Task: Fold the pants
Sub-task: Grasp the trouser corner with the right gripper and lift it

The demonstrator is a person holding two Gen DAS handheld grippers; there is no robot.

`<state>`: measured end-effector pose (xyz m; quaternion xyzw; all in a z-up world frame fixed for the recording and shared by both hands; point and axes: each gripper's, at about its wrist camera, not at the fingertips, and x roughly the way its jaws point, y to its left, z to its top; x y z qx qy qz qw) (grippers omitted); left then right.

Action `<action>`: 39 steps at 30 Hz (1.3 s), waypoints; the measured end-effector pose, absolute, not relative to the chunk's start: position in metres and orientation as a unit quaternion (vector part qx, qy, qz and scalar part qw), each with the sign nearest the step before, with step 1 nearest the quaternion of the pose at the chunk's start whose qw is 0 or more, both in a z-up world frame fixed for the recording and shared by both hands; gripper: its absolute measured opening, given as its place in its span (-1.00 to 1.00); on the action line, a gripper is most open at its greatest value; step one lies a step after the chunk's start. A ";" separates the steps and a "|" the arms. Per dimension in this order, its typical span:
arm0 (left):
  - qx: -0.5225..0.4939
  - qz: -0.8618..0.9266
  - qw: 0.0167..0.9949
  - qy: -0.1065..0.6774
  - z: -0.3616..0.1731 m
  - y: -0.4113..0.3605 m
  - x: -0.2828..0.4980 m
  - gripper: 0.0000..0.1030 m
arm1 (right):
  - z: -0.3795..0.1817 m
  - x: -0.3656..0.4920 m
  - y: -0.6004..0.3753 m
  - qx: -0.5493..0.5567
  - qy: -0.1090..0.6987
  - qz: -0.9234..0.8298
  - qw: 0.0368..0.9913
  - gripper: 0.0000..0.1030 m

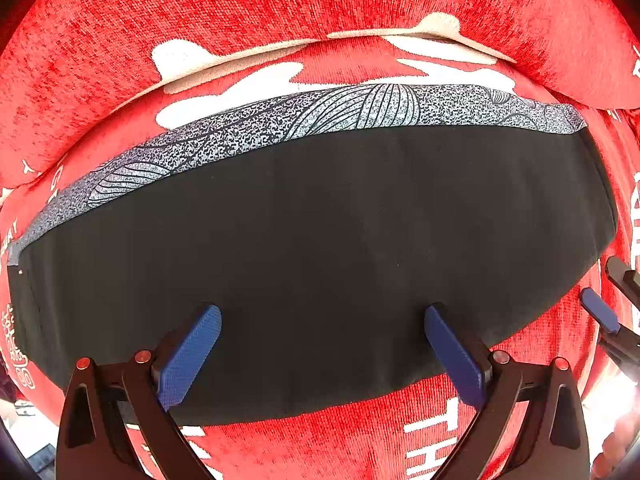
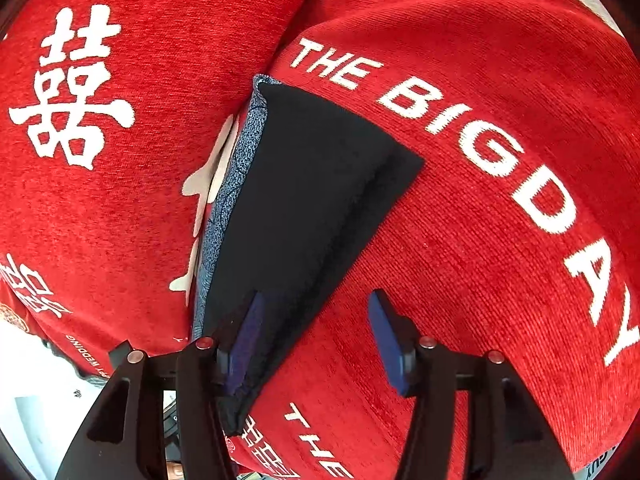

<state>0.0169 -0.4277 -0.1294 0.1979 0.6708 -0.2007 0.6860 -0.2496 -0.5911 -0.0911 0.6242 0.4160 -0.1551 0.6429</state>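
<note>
Both of my tongs are over the pants. Looking along my left gripper first, it points straight down with its blue pads spread as wide as they go, and nothing is pinched between them. Below lie the folded black pants, a long flat dark band running across the view, with a strip of grey-and-white patterned lining showing along the far edge. They rest on a red cover with white lettering and shapes; a plump red cushion rises behind the far edge. At the right border one blue pad of my right gripper shows, beside the end of the pants and over the red cloth.

From my right gripper, tilted downward, the pants run away from me as a dark wedge, the patterned lining along their left side, lying in the valley between two red cushions. The cushion on the right reads "THE BIG DAY"; the one on the left bears large white characters. My jaws stand partly apart. The left pad lies over the near corner of the pants, the right pad is over bare red cloth, and the pants' near edge passes between them without being pressed.
</note>
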 end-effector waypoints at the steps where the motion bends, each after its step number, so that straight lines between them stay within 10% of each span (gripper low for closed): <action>1: 0.198 -0.201 0.686 0.671 -0.131 -0.426 0.018 0.98 | -0.093 -0.249 -0.591 0.624 0.416 -0.155 0.643 0.16; 21: 0.193 -0.212 0.681 0.673 -0.131 -0.416 0.024 0.95 | -0.106 -0.219 -0.614 0.651 0.333 -0.150 0.666 0.27; 23: 0.188 -0.211 0.698 0.658 -0.117 -0.415 0.028 0.42 | -0.109 -0.212 -0.617 0.659 0.334 -0.147 0.657 -0.12; 25: 0.198 -0.199 0.721 0.634 -0.104 -0.416 0.032 0.38 | -0.109 -0.210 -0.619 0.666 0.334 -0.135 0.653 -0.70; 39: 0.223 -0.241 0.726 0.604 -0.124 -0.456 0.026 0.38 | -0.020 -0.168 -0.583 0.538 0.354 -0.063 0.762 -0.71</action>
